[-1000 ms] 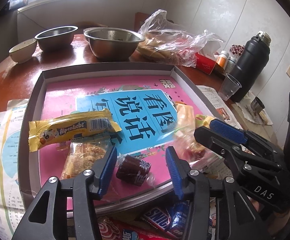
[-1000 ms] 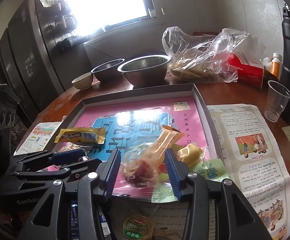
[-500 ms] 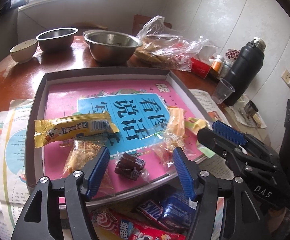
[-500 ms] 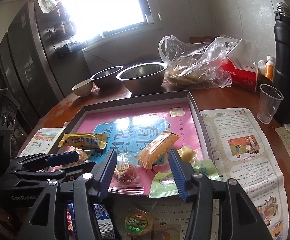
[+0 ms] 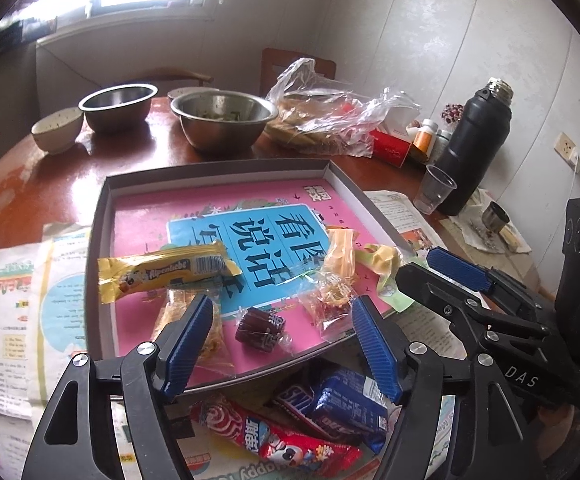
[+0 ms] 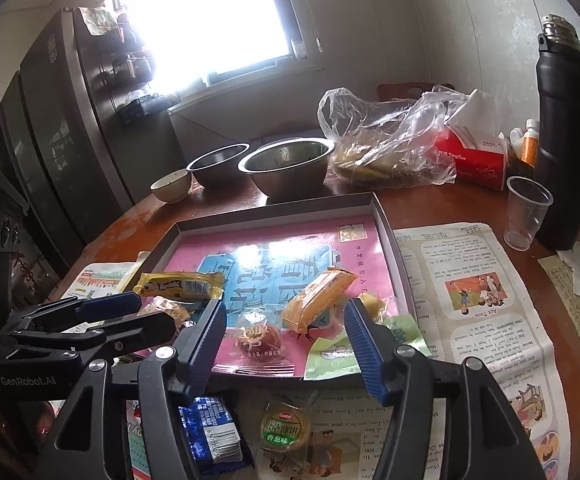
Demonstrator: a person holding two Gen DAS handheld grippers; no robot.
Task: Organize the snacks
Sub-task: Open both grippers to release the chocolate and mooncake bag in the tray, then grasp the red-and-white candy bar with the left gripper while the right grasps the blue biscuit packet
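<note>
The tray point(image 5: 101, 216) has grey walls and a hot pink liner with a bright blue panel carrying big dark characters, sitting on a reddish-brown table point(image 5: 49, 184). Snack colours are all over the place: a yellow candy bar point(image 5: 161, 270), an orange packet point(image 6: 314, 294), a dark maroon sweet point(image 5: 259, 328) in clear wrap, blue bars point(image 5: 346, 404) and a red-and-white swirly stick point(image 5: 273, 436). Both tools are black with ribbed blue pads point(image 5: 187, 342), the flask point(image 6: 562, 140) is matte black and the tissue box point(image 6: 474, 162) is red.
</note>
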